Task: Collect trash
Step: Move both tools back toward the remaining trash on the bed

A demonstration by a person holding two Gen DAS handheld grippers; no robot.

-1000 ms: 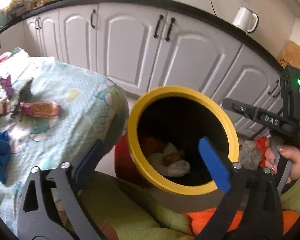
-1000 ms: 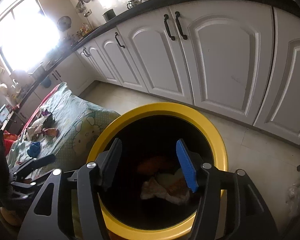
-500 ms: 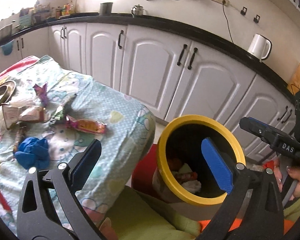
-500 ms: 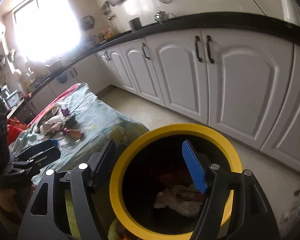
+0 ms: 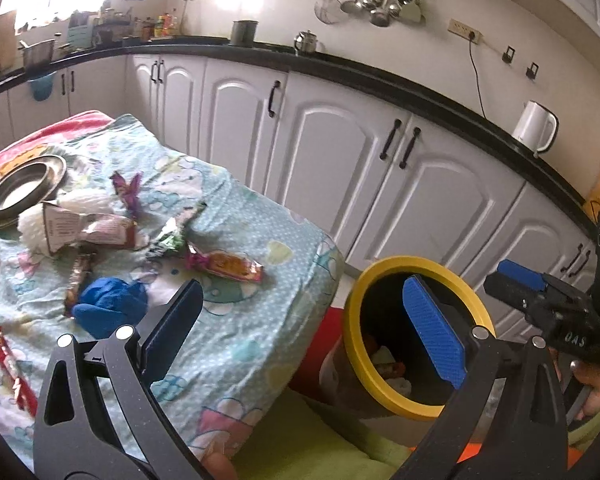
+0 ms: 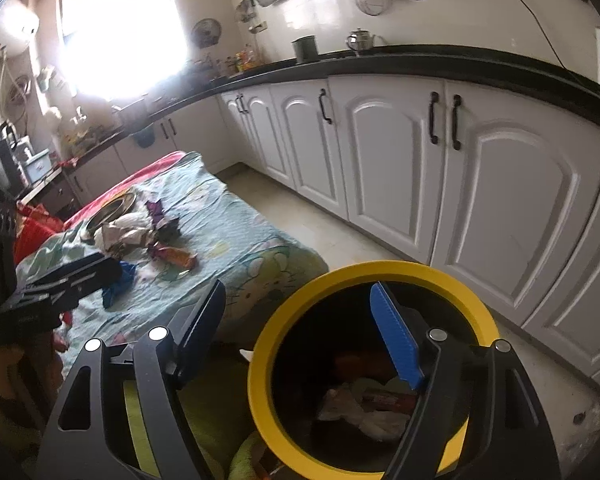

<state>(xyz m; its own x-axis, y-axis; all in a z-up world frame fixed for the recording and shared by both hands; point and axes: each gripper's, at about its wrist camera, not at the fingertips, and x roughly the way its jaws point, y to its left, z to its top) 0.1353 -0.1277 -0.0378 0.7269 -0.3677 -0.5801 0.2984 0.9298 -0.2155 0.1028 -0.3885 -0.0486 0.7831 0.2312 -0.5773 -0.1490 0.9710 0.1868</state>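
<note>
A yellow-rimmed black bin (image 5: pixel 356 344) stands beside the table and holds crumpled wrappers (image 6: pixel 364 404); its rim also shows in the right wrist view (image 6: pixel 260 360). Trash lies on the cloth-covered table (image 5: pixel 244 344): an orange-pink wrapper (image 5: pixel 224 266), a blue crumpled piece (image 5: pixel 108 310), a green wrapper (image 5: pixel 170 236), a purple wrapper (image 5: pixel 128 192), a white-brown packet (image 5: pixel 84 228) and a red wrapper (image 5: pixel 10 372). My left gripper (image 5: pixel 300 320) is open and empty above the table's corner. My right gripper (image 6: pixel 300 320) is open and empty over the bin; it also shows in the left wrist view (image 5: pixel 540 304).
A steel plate (image 5: pixel 24 188) sits at the table's far left. White cabinets (image 5: pixel 420 184) under a black counter run behind, with a white kettle (image 5: pixel 534 126). Tiled floor (image 6: pixel 320 224) lies between table and cabinets. A green and orange cloth (image 5: pixel 320 440) lies below the grippers.
Both grippers have pulled back and up from the bin, staying open. The left view has swung left, bringing the table with its trash into sight.
</note>
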